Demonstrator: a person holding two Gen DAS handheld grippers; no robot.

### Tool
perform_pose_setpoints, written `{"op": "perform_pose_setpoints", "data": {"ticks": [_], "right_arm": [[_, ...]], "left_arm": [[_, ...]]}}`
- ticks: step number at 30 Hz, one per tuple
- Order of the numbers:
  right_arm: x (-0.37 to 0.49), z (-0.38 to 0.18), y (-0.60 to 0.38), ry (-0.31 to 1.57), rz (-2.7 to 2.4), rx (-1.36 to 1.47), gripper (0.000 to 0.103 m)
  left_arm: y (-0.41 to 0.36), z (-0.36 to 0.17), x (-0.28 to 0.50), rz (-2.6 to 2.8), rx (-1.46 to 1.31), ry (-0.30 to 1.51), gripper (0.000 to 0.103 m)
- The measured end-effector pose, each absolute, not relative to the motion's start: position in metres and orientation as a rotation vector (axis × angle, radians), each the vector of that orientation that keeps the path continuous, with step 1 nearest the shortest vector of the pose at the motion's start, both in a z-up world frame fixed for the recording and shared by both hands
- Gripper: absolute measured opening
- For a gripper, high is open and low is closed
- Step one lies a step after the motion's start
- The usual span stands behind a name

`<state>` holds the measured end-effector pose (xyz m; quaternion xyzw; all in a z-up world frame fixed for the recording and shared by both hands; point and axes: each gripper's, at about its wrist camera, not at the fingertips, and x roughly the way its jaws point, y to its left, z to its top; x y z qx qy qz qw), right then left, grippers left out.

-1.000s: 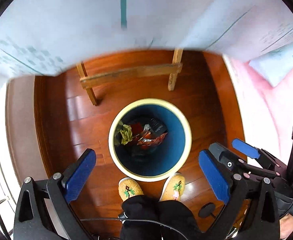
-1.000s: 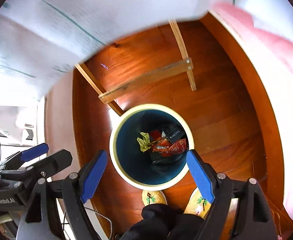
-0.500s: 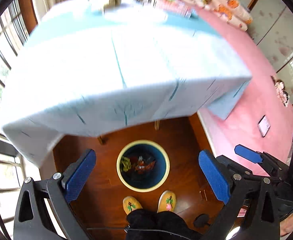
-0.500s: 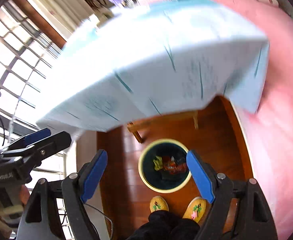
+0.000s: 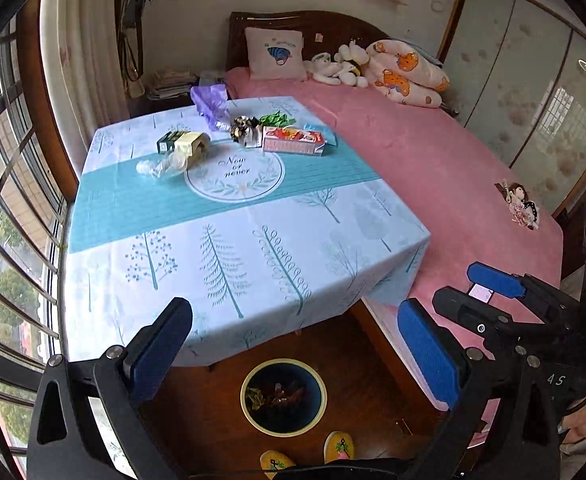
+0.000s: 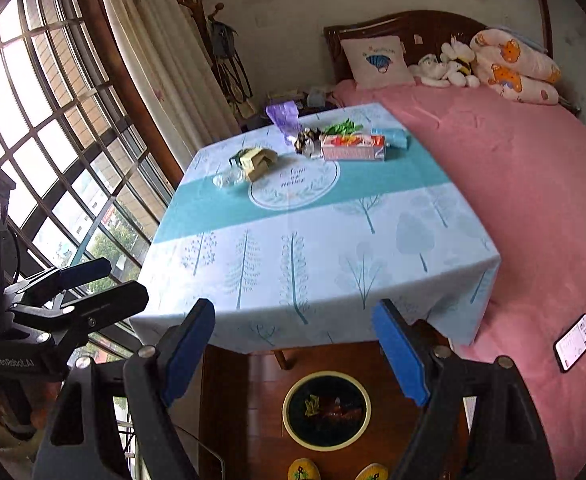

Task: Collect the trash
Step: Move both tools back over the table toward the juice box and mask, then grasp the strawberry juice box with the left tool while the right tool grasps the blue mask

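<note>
Both cameras have swung up from the bin [image 5: 283,397] on the floor to the desk [image 5: 229,240], where the remaining trash [image 5: 253,136] lies at the far side, and the left gripper [image 5: 293,354] and right gripper [image 6: 299,354] are spread wide and empty, apparently ready for another pickup.

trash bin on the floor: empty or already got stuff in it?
Not empty. The trash bin stands upright and lidless, with a green wrapper and red packaging at the bottom.

One bin [image 5: 283,396], one table [image 5: 229,248], two slippers [image 5: 339,446].
</note>
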<state>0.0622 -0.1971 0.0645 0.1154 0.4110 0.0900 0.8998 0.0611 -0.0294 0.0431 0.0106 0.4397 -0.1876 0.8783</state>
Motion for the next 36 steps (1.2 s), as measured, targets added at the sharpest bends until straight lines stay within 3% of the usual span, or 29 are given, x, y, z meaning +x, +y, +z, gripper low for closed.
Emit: {"op": "perform_pose_setpoints", "data": {"ticks": [8, 17, 21, 24, 30, 33, 36], "right_arm": [[0.088, 0.091, -0.215, 0.761, 0.15, 0.224, 0.082], [0.166, 0.083, -0.263, 0.726, 0.164, 0.195, 0.082], [0.226, 0.063, -0.292, 0.747, 0.231, 0.162, 0.082], [0.277, 0.047, -0.312, 0.802, 0.282, 0.134, 0.082], [0.376, 0.009, -0.352, 0.906, 0.369, 0.09, 0.081], [0.424, -0.016, -0.366, 0.979, 0.43, 0.065, 0.067], [0.464, -0.038, -0.372, 1.003, 0.468, 0.004, 0.066]], "left_arm": [[-0.05, 0.08, 0.087, -0.39, 0.061, 0.864, 0.102], [-0.09, 0.074, 0.149, -0.328, 0.055, 0.868, 0.102], [-0.114, 0.058, 0.201, -0.23, 0.035, 0.906, 0.1], [-0.13, 0.04, 0.246, -0.155, -0.004, 0.975, 0.087], [-0.168, 0.003, 0.323, -0.059, -0.079, 1.088, 0.086], [-0.182, -0.019, 0.358, -0.006, -0.112, 1.15, 0.086], [-0.19, -0.036, 0.386, 0.033, -0.142, 1.183, 0.086]]}}
